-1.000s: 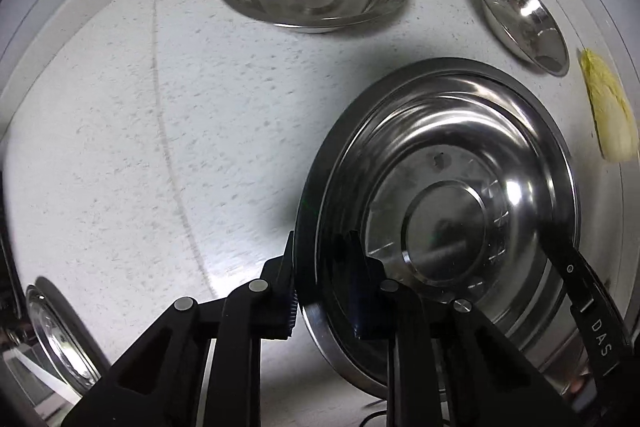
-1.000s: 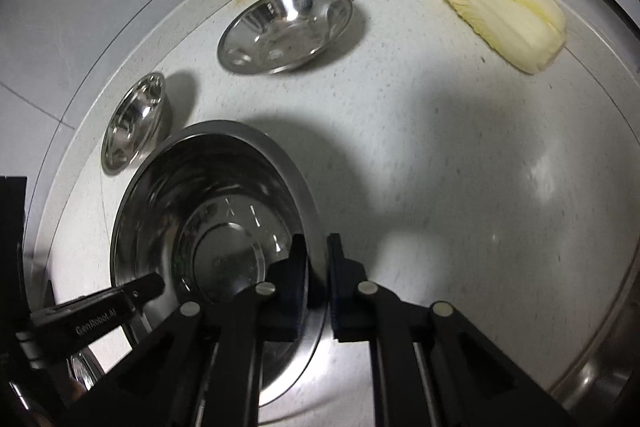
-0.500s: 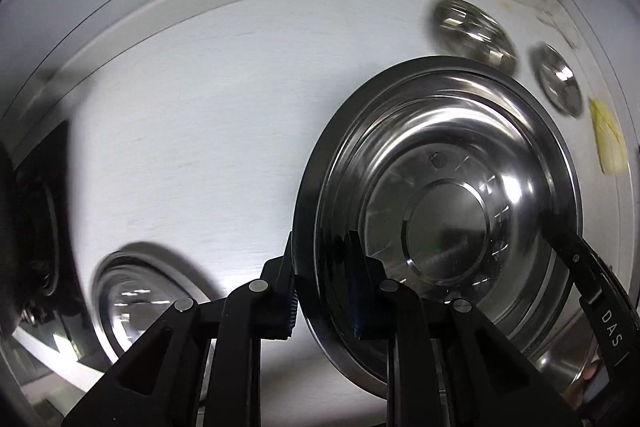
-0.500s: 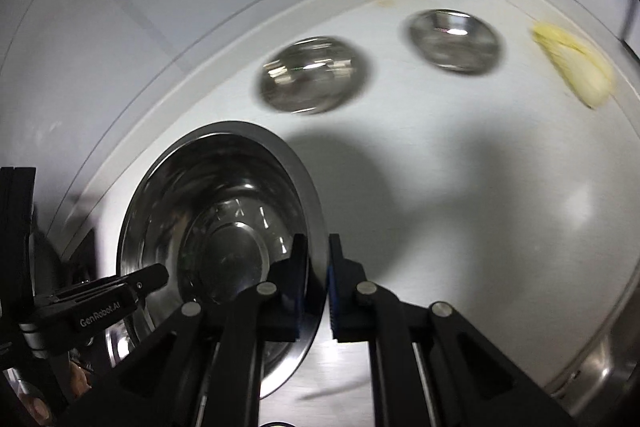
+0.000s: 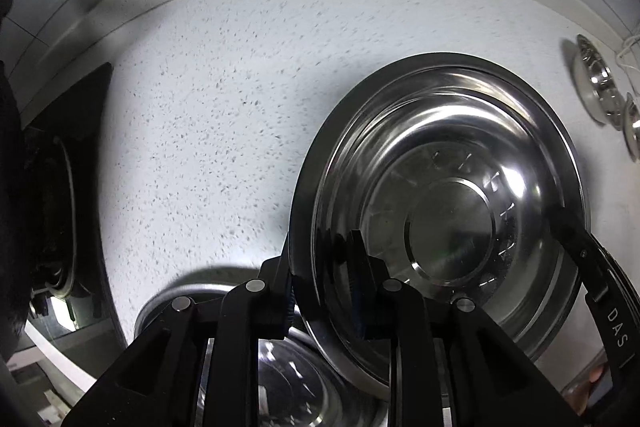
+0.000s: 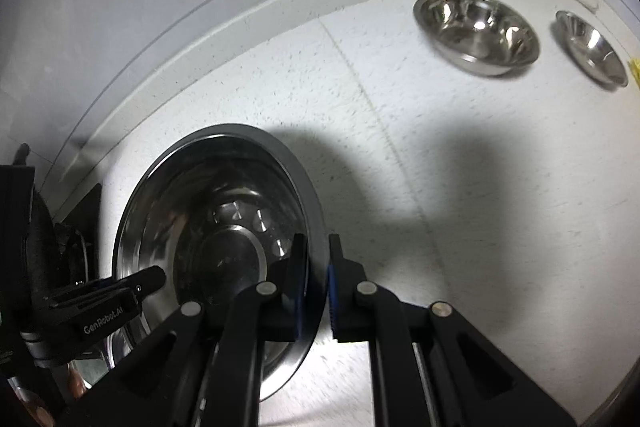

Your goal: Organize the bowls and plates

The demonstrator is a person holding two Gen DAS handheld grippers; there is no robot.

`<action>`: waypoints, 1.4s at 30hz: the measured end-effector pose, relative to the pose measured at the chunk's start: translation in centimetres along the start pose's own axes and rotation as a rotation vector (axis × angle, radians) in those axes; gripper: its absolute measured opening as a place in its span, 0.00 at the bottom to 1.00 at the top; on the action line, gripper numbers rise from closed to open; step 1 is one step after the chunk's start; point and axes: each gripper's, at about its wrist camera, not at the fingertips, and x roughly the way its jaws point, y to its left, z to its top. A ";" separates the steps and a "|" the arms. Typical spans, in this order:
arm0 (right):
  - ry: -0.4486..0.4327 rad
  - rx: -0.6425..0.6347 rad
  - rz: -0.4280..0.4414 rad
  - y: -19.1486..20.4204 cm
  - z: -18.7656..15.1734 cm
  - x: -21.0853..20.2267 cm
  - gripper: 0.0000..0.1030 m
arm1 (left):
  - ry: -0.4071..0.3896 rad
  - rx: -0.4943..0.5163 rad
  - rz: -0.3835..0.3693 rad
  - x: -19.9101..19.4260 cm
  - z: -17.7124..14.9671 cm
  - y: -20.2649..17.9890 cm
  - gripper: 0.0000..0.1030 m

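- Leftward, a second steel dish (image 5: 296,383) lies on the speckled bench (image 5: 224,115), partly under the carried one.
- Centrally, the large steel bowl (image 5: 448,211) hangs aloft, left tongs (image 5: 320,267) and right tongs (image 6: 318,267) clenched on opposite rims; lower it level, both together.
- Rightward, two small bowls (image 6: 476,31) wait near the wall.

Left gripper (image 5: 320,279) clamps the bowl (image 5: 448,211) rim, one finger inside, one outside — right gripper (image 6: 318,275) pinches the opposite rim likewise.
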 end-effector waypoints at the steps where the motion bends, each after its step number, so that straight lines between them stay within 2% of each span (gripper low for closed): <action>1: 0.001 0.003 -0.004 0.2 -0.2 0.3 0.08 | 0.001 0.001 0.000 0.4 0.2 0.2 0.18; 10: 0.007 0.039 -0.029 0.6 -1.0 1.2 0.11 | -0.024 0.049 -0.032 1.6 1.3 0.5 0.18; 13: 0.018 0.059 -0.040 0.4 -1.0 1.2 0.12 | -0.024 0.031 -0.060 1.5 1.3 0.7 0.19; 15: 0.018 0.073 -0.040 -0.1 -1.0 0.9 0.19 | -0.030 0.015 -0.072 1.3 0.8 1.0 0.20; 18: 0.023 0.091 -0.012 -0.8 -0.9 0.5 0.20 | -0.054 0.005 -0.067 -0.1 0.3 1.2 0.27; 22: 0.016 0.090 0.045 -1.9 -0.8 -1.2 0.20 | -0.087 -0.047 -0.067 -2.5 0.0 1.9 0.27; 25: -0.003 0.098 0.100 -3.5 -0.3 -3.7 0.20 | -0.120 -0.085 -0.101 -5.7 0.3 1.4 0.27; 28: -0.069 0.121 0.100 -6.7 1.5 -6.8 0.20 | -0.149 -0.035 -0.143 -8.4 1.8 -1.8 0.30; 30: -0.114 0.146 0.078 -9.5 3.8 -8.5 0.20 | -0.149 0.014 -0.170 -9.6 3.3 -5.5 0.43; 33: -0.148 0.195 0.054 -13.6 6.7 -9.5 0.21 | -0.135 0.085 -0.198 -10.2 5.5 -11.8 0.44; 36: -0.155 0.253 0.060 -17.9 9.8 -9.3 0.21 | -0.084 0.140 -0.219 -8.8 8.0 -18.0 0.44; 42: -0.118 0.304 0.098 -22.0 13.7 -6.0 0.21 | -0.012 0.137 -0.182 -4.7 11.5 -24.9 0.44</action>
